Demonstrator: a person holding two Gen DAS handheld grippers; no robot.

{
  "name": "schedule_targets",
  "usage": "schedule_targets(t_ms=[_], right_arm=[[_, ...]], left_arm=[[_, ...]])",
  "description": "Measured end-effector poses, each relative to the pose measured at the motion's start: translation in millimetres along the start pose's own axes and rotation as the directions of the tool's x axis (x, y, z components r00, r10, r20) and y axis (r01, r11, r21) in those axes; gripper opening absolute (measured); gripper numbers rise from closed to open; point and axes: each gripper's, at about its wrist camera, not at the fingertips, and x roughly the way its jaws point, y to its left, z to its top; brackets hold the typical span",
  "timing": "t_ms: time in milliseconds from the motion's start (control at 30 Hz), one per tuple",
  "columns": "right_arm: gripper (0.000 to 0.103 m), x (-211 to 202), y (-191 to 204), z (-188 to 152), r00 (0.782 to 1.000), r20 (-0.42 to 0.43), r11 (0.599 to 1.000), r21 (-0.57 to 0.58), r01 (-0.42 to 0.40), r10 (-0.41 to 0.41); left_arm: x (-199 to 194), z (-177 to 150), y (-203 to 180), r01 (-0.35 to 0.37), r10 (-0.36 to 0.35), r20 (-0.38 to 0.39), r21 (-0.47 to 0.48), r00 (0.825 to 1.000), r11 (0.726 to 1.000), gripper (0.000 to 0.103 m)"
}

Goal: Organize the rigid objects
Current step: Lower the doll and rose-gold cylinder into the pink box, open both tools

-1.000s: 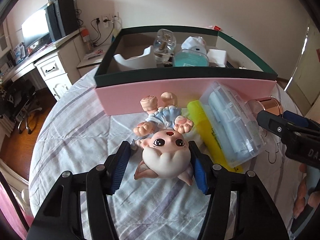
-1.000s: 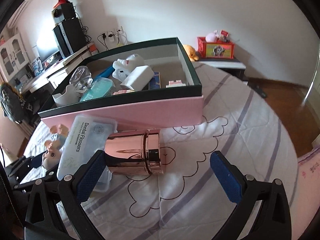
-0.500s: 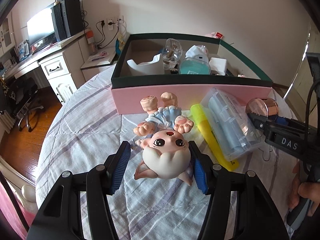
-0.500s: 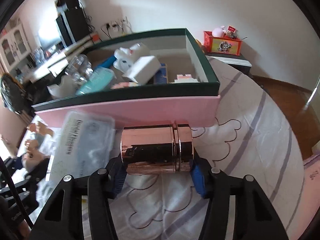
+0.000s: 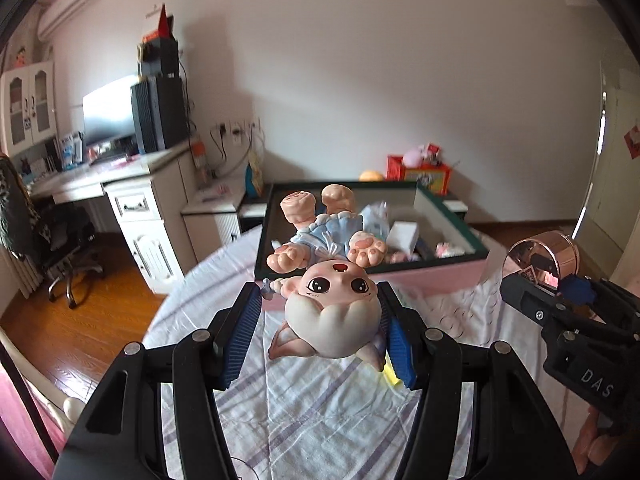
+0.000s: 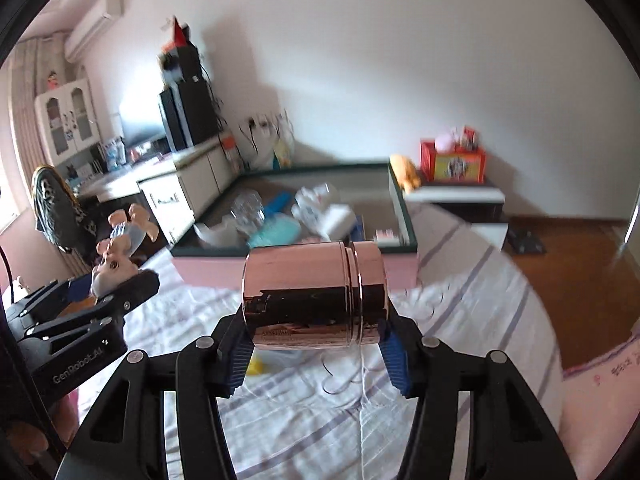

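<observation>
Pig-like doll figurine pinched by head between blue pads of left gripper, carried feet-forward above striped sheet. Rose-gold metal canister clamped lying sideways in right gripper, jaws having just closed on it. Both held short of pink-sided, green-rimmed box, already filled with glass bottle, teal case, white block.

Left tongs clamp a doll's head, held off the bed, angled down. Right tongs grip a shiny can sideways, also raised; its jaws have just closed. Both side by side.
</observation>
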Motion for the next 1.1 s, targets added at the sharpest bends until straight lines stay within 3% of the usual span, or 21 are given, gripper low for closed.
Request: schedule_targets(t_ms=[233, 533, 833, 1000, 1100], right_arm=[[0.057, -37.1, 21.0, 15.6, 0.994, 0.109, 0.999, -0.044, -0.015, 0.020], [0.057, -40.4, 30.6, 26.2, 0.990, 0.135, 0.997, -0.077, -0.030, 0.040], [0.057, 19.2, 19.6, 62.8, 0.995, 0.100, 0.995, -0.100, -0.017, 0.027], [0.057, 79.6, -3.7, 83.6, 1.000, 0.018, 0.998, -0.064, 0.008, -0.007], [0.057, 116.6, -15.6, 88.7, 0.999, -0.050, 0.999, -0.038, 0.007, -0.009]], left_arm=[[-36.5, 10.0, -0.5, -0.024, 0.024, 0.094, 0.007, 0.995, 1.000, 0.059], [-27.4, 19.7, -1.6, -0.049, 0.047, 0.109, 0.019, 0.993, 0.999, 0.059], [63.2, 59.2, -9.1, -0.093, 0.088, 0.080, 0.067, 0.993, 0.993, 0.059], [137.6, 73.0, -9.3, -0.086, 0.089, -0.037, 0.075, 0.995, 0.993, 0.059], [181.3, 73.3, -5.7, -0.086, 0.094, -0.128, 0.071, 0.987, 0.994, 0.059]])
